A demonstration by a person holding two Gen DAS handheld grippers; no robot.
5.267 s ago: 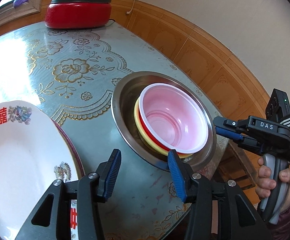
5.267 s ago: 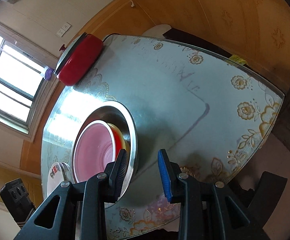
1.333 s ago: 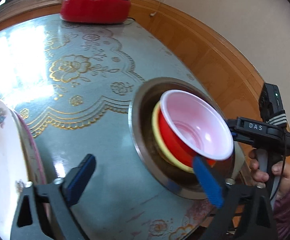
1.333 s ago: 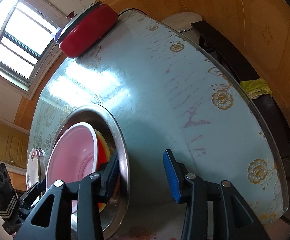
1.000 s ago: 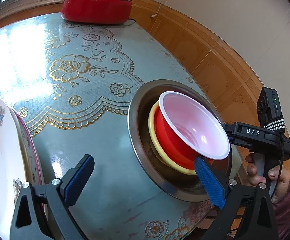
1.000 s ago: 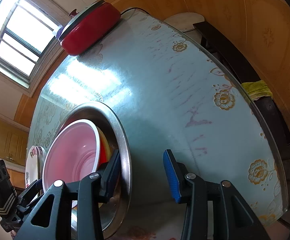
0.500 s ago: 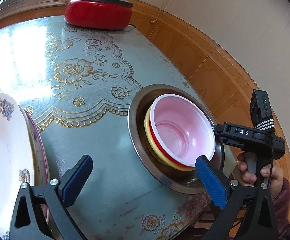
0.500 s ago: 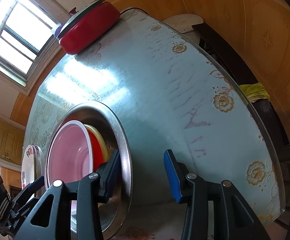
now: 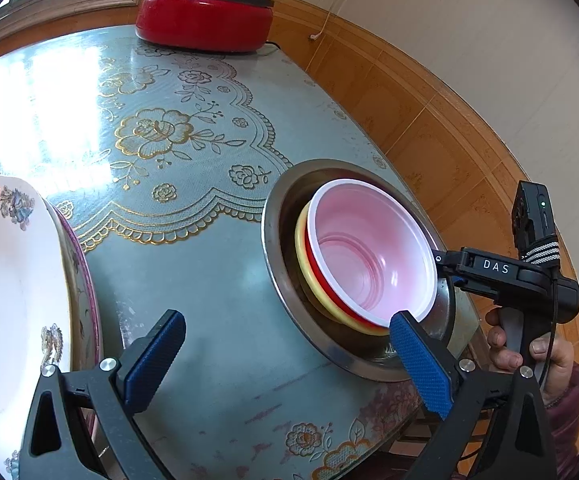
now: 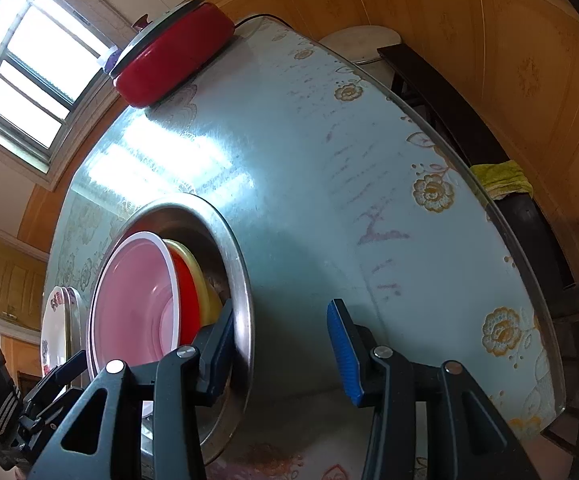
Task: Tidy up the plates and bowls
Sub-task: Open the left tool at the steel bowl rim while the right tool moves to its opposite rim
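Basin (image 10: pixel 245 280) rim sits unpinched between right gripper (image 10: pixel 281 348) fingers, probably to steady it; left gripper (image 9: pixel 285 360) spread wide, empty

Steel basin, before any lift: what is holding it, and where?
Nothing is held. The right gripper straddles the steel basin rim, jaws not closed on it; the left gripper is open.
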